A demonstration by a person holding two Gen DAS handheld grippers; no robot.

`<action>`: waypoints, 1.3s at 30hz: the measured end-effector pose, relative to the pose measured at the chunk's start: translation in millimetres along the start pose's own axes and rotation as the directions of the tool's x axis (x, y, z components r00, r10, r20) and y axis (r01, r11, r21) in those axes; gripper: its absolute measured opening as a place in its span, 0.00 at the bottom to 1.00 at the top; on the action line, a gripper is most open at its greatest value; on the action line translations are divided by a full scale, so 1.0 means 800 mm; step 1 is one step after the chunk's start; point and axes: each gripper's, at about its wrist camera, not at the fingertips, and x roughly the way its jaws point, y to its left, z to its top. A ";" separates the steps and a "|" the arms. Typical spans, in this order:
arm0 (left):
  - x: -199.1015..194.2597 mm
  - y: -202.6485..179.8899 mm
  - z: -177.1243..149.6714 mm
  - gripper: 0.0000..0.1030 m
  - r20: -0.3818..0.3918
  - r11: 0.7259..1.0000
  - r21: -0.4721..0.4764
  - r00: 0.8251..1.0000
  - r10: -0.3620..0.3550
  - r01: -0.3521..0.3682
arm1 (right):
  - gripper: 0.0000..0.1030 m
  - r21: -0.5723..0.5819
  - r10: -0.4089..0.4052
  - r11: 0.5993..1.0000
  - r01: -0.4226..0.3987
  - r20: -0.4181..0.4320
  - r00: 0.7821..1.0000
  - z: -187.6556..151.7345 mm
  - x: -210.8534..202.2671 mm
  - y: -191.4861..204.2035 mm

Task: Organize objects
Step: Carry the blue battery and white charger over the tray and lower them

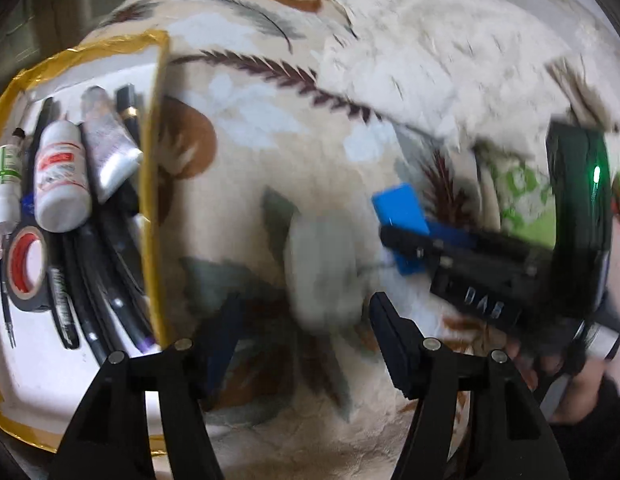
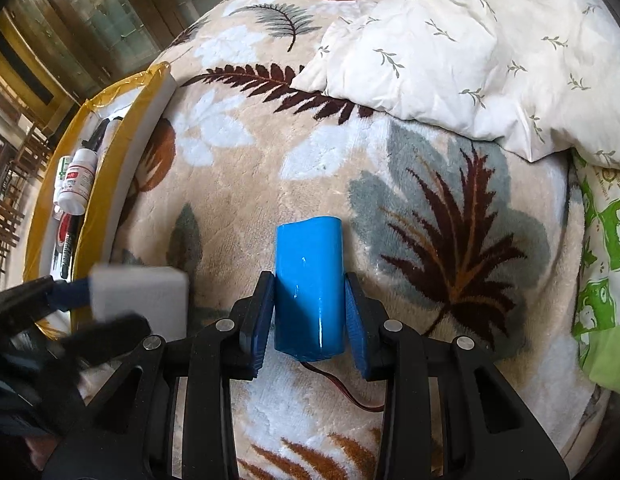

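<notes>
My right gripper [image 2: 310, 312] is shut on a blue shrink-wrapped battery pack [image 2: 310, 280], held upright over the leaf-patterned blanket [image 2: 238, 184], a red wire trailing below it. From the left wrist view, that gripper [image 1: 405, 240] and the pack [image 1: 401, 208] show at the right. My left gripper [image 1: 306, 304] stands open. A blurred white foam block [image 1: 321, 268] sits between its spread fingers with neither pad touching it. The same block [image 2: 140, 296] appears beside the left gripper [image 2: 110, 308] in the right wrist view. I cannot tell whether the block rests on the blanket.
A white tray with a yellow-taped rim [image 1: 154, 160] sits left, holding white bottles [image 1: 60, 176], a tube, a black tape roll [image 1: 28, 268], pens and cables. A white quilt [image 2: 469, 52] covers the upper right. A green-printed sheet [image 2: 601, 240] lies right.
</notes>
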 end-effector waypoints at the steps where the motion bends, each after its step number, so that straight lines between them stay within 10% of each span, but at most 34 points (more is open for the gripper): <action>1: 0.002 0.000 0.000 0.62 0.002 1.000 -0.002 1.000 0.005 -0.005 | 0.33 0.004 0.008 1.000 -0.008 -0.002 1.000 0.000 0.000 -0.002; 9: 0.004 0.002 0.025 0.55 0.062 1.000 -0.028 0.998 0.008 -0.006 | 0.33 0.016 0.037 0.999 -0.037 0.002 0.999 -0.001 0.001 -0.008; 12: 0.009 0.002 0.025 0.26 0.068 0.999 -0.038 0.997 0.026 -0.023 | 0.33 0.023 0.052 0.998 -0.052 0.003 0.999 -0.001 0.000 -0.011; 25: -0.071 0.030 0.006 0.26 0.094 0.983 -0.143 0.991 -0.098 0.111 | 0.32 0.050 0.164 0.985 -0.165 0.012 0.986 -0.009 -0.016 0.006; 39: -0.143 0.155 -0.032 0.26 0.124 0.956 -0.290 0.990 0.072 -0.033 | 0.32 -0.144 0.384 0.912 -0.384 -0.034 0.923 0.006 -0.029 0.186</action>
